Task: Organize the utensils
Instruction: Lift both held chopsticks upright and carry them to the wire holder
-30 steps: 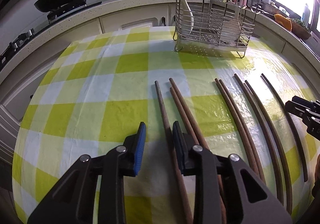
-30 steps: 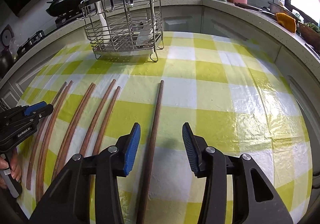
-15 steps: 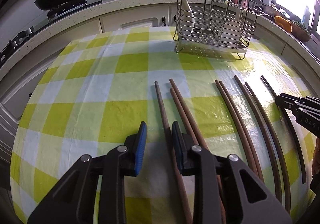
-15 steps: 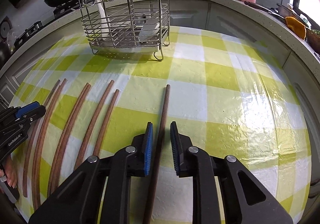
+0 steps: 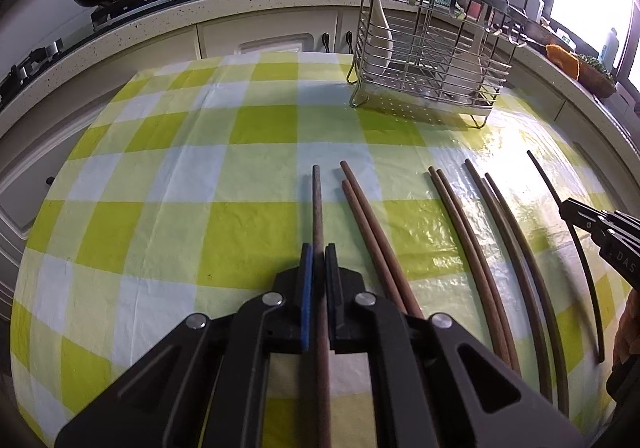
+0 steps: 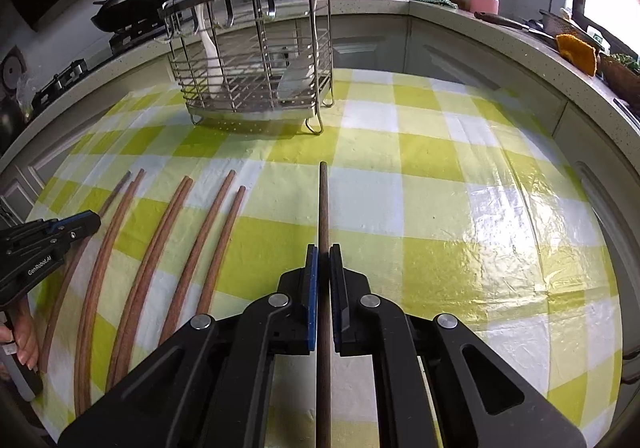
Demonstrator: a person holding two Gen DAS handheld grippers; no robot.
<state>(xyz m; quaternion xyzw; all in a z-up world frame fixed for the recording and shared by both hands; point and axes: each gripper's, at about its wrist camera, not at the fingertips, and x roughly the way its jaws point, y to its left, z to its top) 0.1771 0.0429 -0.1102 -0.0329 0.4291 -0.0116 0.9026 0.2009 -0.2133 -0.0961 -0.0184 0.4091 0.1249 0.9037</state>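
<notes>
Chopsticks (image 5: pixel 468 232) are laid in a row on the checked tablecloth (image 5: pixel 168 184). The leftmost chopstick (image 5: pixel 318 208) is clamped by the left gripper (image 5: pixel 319 276), the rightmost chopstick (image 6: pixel 323 204) by the right gripper (image 6: pixel 323 276). Beyond stands a wire rack (image 6: pixel 256 60), apparently holding white spoons.

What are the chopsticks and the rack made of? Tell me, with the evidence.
Chopsticks: apparently wood, matte reddish-brown with no shine, though bamboo or composite is possible. Rack: metal wire, probably polished stainless steel, given its bright silvery reflections and perforated base.
</notes>
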